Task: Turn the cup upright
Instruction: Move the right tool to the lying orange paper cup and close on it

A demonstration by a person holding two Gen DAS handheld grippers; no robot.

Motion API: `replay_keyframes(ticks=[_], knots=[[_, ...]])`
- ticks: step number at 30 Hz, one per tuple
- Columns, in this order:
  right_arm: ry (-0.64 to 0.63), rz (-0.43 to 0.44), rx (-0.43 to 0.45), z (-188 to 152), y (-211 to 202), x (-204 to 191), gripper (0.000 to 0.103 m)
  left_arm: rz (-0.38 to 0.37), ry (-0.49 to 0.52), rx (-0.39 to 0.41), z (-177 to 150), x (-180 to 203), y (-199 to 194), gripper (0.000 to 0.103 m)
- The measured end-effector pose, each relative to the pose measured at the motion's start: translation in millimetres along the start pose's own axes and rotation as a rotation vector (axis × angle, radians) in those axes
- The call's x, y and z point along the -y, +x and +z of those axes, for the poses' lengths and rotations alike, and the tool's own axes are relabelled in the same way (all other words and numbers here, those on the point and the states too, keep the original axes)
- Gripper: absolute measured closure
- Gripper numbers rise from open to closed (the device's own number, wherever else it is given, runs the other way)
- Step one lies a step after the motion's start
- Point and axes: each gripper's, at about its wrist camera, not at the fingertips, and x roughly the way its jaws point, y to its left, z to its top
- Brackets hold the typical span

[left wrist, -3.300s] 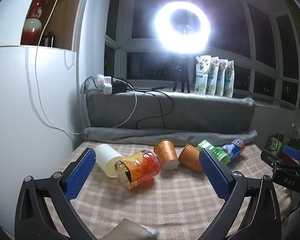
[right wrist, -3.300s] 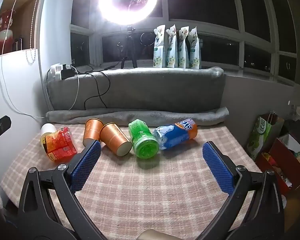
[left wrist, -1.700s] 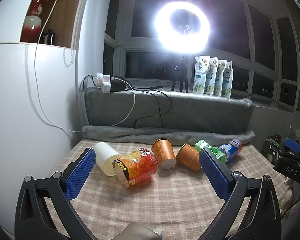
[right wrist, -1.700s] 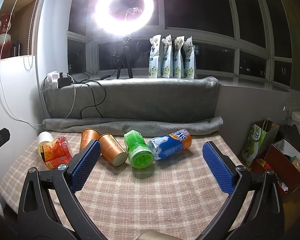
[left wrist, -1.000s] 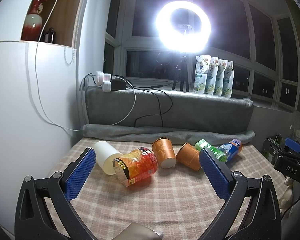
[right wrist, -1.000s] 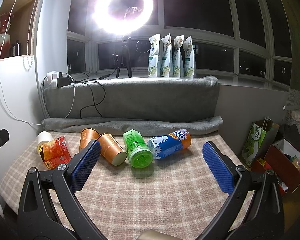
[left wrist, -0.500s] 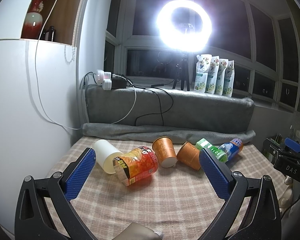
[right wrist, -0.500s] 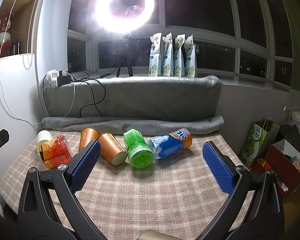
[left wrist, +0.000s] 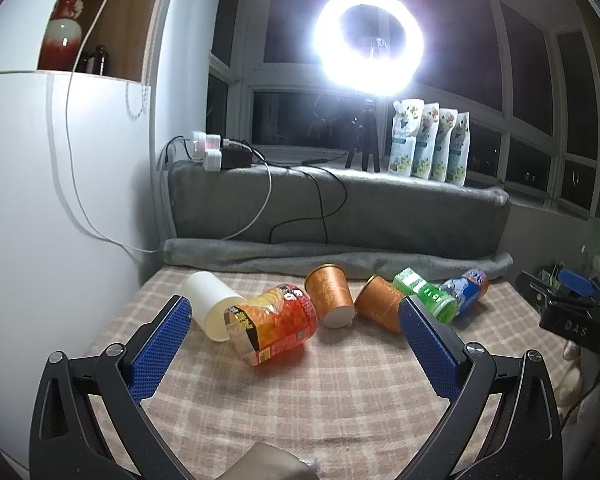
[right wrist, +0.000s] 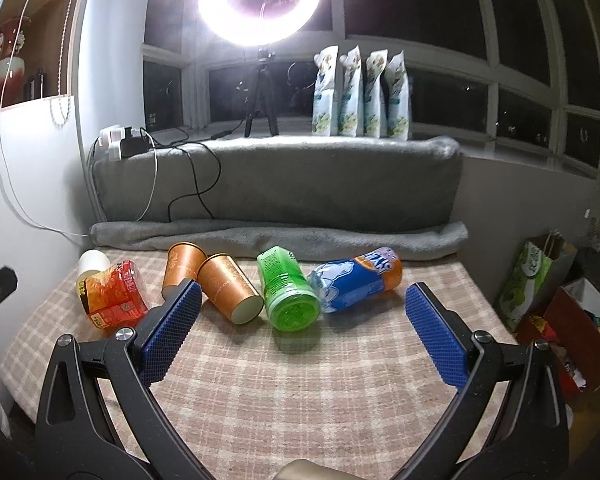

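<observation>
Cups lie on their sides in a row across the far part of the checked tablecloth (right wrist: 300, 392), just in front of the grey blanket (right wrist: 276, 236). 6 are visible: a white cup (left wrist: 210, 306), a red snack cup (left wrist: 274, 328), 2 orange paper cups (left wrist: 332, 294) (left wrist: 380, 308), a green cup (right wrist: 288, 294) and a blue cup (right wrist: 356, 280). None stands upright, so the task appears not yet started.

Left gripper (left wrist: 296, 352): jaws wide apart, holding nothing, well short of the row, roughly facing the red snack cup and the white cup. Right gripper (right wrist: 300, 328): jaws wide apart, holding nothing, roughly facing the green cup and the blue cup.

Handling, as a judgement:
- The cups look empty and light; each will likely roll or slide on the cloth if pushed from 1 side only.
- The orange paper cups have thin walls and will likely dent under a hard squeeze. Close the jaws gently.
- The green cup and the blue cup look like smooth plastic and may slip between the pads.
- Take hold across the body near the middle, with 1 pad on each side wall, not at the open rim, which deforms most easily.
- Neighbouring cups touch or nearly touch, so a finger may knock the next cup.
</observation>
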Motion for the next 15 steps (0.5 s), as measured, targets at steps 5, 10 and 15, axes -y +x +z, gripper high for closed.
replay_keyframes(ticks=[5,10,15], knots=[[-0.022,0.067,-0.060,8,26,3,0.000,-0.015,-0.006,-0.052,-8,-2,6,0.001],[-0.026,0.156,-0.140,21,60,-4,0.000,-0.021,-0.001,-0.091,-16,-4,11,0.001],[-0.019,0.263,-0.216,34,93,-24,0.001,-0.011,0.006,-0.116,-23,-6,14,0.001]])
